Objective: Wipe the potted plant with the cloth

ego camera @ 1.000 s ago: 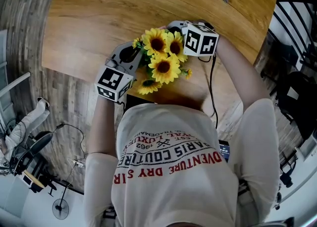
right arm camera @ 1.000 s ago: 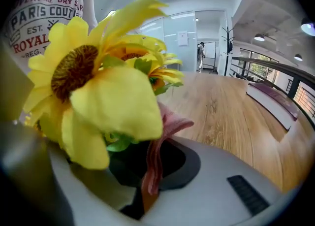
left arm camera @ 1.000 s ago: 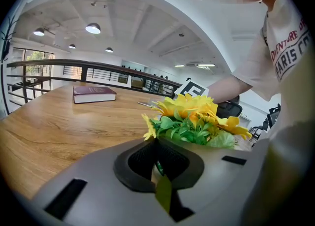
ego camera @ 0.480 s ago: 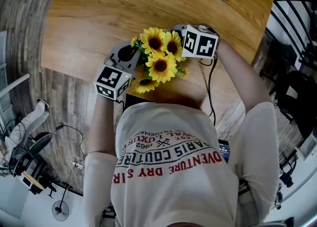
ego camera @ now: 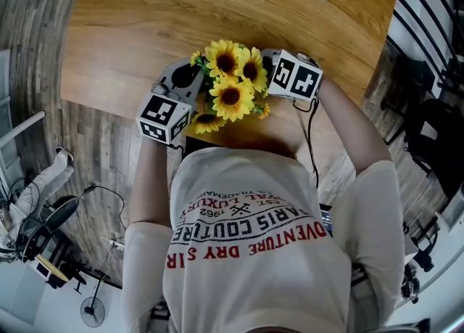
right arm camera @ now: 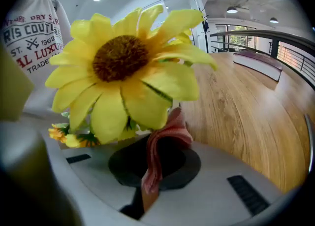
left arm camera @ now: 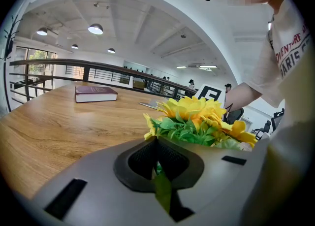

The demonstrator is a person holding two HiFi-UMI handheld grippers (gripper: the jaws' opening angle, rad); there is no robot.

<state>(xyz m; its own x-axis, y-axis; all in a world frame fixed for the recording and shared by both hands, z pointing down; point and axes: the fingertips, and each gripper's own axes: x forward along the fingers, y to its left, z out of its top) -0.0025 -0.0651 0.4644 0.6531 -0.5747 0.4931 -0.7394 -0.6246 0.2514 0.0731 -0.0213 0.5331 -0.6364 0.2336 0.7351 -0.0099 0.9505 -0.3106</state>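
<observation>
My left gripper [left arm camera: 156, 168], smooth grey plastic with ribbed black pads, is pressed together on a thin green leaf [left arm camera: 162, 193] of the potted plant [left arm camera: 197, 119]. The plant, a dense cluster of yellow flower heads over green foliage, stands just ahead, between both grippers, on the wood-grain table [left arm camera: 59, 126]. My right gripper [right arm camera: 150, 173] pinches a folded red checked cloth [right arm camera: 165, 139], which rises just under a large sunflower [right arm camera: 125, 70] that blocks much of that view. A flat purple book [left arm camera: 96, 93] lies well beyond the left gripper, before a dark railing [left arm camera: 59, 65].
</observation>
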